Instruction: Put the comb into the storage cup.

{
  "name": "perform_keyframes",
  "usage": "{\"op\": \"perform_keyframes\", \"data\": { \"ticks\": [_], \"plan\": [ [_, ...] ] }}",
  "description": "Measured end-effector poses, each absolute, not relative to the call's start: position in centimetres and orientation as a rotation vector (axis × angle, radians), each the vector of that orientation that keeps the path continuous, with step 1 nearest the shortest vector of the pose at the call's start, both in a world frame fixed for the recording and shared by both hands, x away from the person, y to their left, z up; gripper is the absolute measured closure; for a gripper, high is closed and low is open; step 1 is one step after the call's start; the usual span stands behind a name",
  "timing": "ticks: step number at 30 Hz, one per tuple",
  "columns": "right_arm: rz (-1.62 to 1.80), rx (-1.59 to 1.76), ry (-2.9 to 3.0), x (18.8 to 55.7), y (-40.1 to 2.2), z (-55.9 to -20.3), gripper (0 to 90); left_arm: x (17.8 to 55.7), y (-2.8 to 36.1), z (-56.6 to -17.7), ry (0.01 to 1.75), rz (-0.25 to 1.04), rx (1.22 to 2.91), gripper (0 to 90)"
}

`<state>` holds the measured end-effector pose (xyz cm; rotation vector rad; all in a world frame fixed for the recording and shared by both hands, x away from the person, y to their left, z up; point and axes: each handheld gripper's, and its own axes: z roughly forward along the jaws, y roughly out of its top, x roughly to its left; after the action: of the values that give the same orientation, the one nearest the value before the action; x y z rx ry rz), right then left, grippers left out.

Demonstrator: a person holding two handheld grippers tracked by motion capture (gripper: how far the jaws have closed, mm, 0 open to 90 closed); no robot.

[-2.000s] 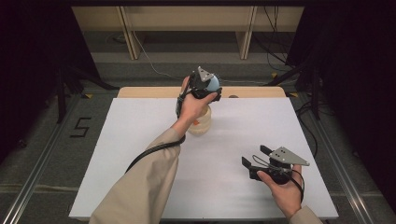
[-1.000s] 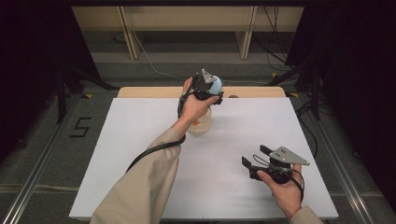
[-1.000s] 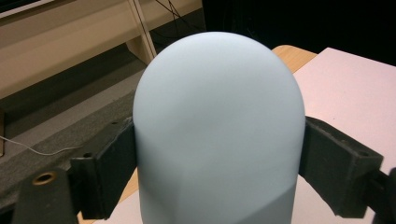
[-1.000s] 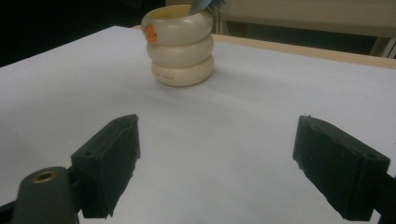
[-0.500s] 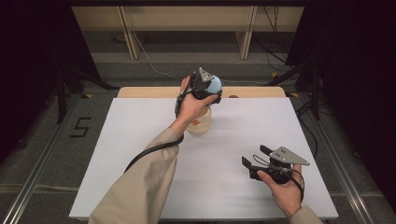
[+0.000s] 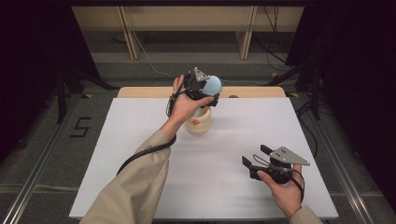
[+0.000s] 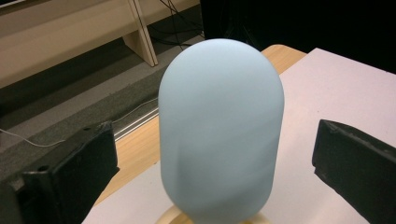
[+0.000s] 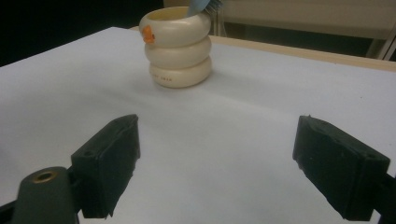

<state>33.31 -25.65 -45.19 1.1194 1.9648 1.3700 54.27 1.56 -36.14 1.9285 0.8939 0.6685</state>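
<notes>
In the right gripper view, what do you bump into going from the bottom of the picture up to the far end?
Right gripper, open jaws → bare white table → cream ringed holder → light blue brush poking out of it → wooden table edge.

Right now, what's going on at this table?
A person has stood a pale blue brush head-up in a cream ribbed holder at the far side of the white table. The left gripper has just been opening; its jaws stand clear either side of the brush. The right gripper rests open near the front, holding nothing.
</notes>
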Motion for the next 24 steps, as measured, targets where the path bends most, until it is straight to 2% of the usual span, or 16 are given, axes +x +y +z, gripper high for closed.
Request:
{"op": "perform_keyframes", "data": {
  "ticks": [24],
  "plan": [
    [1.361,1.127,1.956,33.3,-25.8,-45.1,15.6,50.3,5.4,-35.9,0.87,0.654,1.894,0.4]
  ]
}}
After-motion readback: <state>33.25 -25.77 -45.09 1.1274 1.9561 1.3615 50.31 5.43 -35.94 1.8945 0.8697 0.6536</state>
